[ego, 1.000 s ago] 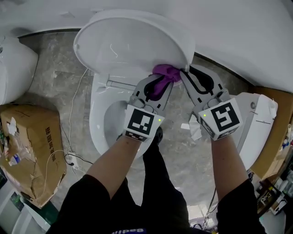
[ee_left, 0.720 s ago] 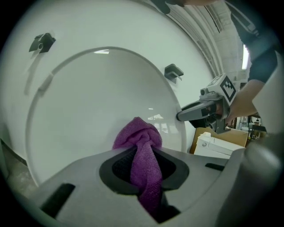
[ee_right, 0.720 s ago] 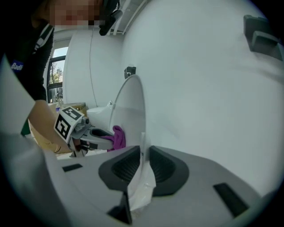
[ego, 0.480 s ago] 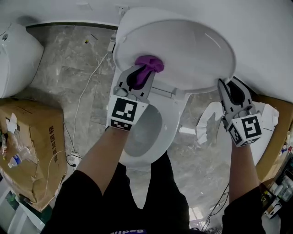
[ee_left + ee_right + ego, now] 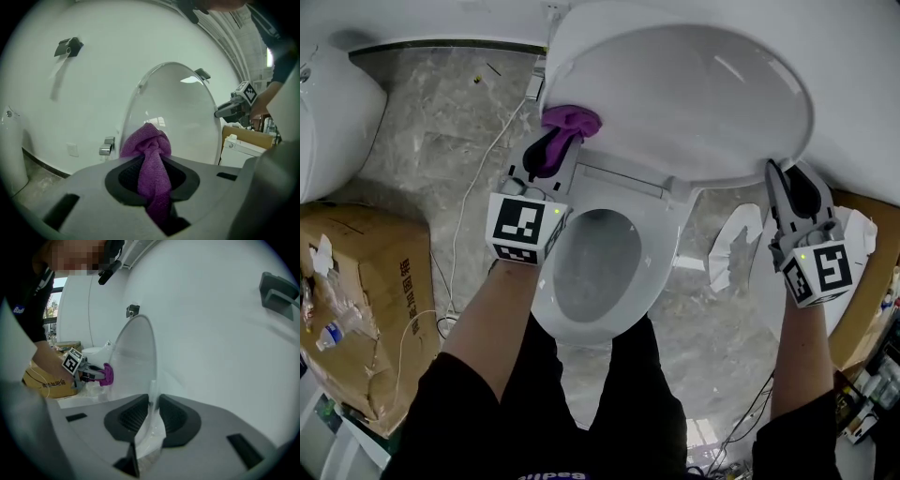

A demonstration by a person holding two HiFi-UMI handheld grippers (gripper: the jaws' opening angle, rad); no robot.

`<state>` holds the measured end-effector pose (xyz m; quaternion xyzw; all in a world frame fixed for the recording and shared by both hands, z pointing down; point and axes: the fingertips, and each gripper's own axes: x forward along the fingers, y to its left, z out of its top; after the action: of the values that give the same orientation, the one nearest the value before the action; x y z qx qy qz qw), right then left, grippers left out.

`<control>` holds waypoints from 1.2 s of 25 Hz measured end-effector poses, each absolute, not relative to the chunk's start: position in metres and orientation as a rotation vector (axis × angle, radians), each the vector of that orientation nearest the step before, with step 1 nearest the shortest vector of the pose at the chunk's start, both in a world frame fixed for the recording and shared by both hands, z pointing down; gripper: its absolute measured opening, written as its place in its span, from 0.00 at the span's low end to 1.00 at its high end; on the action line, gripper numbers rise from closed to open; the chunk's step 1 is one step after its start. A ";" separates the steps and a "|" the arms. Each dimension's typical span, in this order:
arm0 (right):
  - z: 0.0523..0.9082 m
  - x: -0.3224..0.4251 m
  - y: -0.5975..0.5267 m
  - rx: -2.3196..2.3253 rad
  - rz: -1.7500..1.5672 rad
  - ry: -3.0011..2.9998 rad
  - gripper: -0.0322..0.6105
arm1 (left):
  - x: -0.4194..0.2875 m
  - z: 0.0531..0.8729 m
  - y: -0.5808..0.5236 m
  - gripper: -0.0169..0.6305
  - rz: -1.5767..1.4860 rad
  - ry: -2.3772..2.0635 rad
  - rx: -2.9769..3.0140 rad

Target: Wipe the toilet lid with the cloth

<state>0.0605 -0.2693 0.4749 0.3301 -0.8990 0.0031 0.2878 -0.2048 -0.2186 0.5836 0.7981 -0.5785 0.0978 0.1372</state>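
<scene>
Toilet lid [image 5: 694, 94]: white, raised upright against the wall, with both grippers at its edges.

Left forearm [image 5: 497, 323]: bare below a black sleeve, stretched forward and slightly rightward.

Left gripper [image 5: 555, 142]: jaws closed tight on a purple microfibre cloth [image 5: 572, 118]. The bunched end of the cloth stood out past the fingertips and pressed against the lid's left rim. The rest ran back down the jaw channel.

Right forearm [image 5: 797, 361]: reached straight ahead, well apart from the left.

Right gripper [image 5: 788, 174]: jaws narrowed onto the lid's right rim. The thin edge [image 5: 151, 401] was pinched between the ribbed pads [image 5: 174, 416], with no other item in them.

Toilet seat [image 5: 649, 220]: down over the bowl, between the two grippers and nearer the person than their tips.

Cardboard box [image 5: 366, 300]: crumpled, on the marbled floor [image 5: 441, 159], well to the left of the left gripper.

White cable [image 5: 469, 202]: trailed over the floor just left of the left gripper.
</scene>
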 end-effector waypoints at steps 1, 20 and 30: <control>0.475 0.060 -0.269 0.875 0.004 -2.410 0.17 | -0.199 0.588 -0.219 0.14 0.278 -1.678 2.295; 0.470 0.054 -0.265 0.676 -0.009 -2.662 0.17 | 0.029 0.640 -0.221 0.14 0.177 -1.505 2.237; 0.471 0.054 -0.265 0.638 -0.005 -2.679 0.17 | 0.056 0.656 -0.214 0.14 0.252 -1.369 2.362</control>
<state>0.0539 -0.2645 0.4706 0.2272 -0.9546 -0.0017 0.1928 0.0559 -0.2140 0.6564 0.8444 -0.4893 0.0901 0.1987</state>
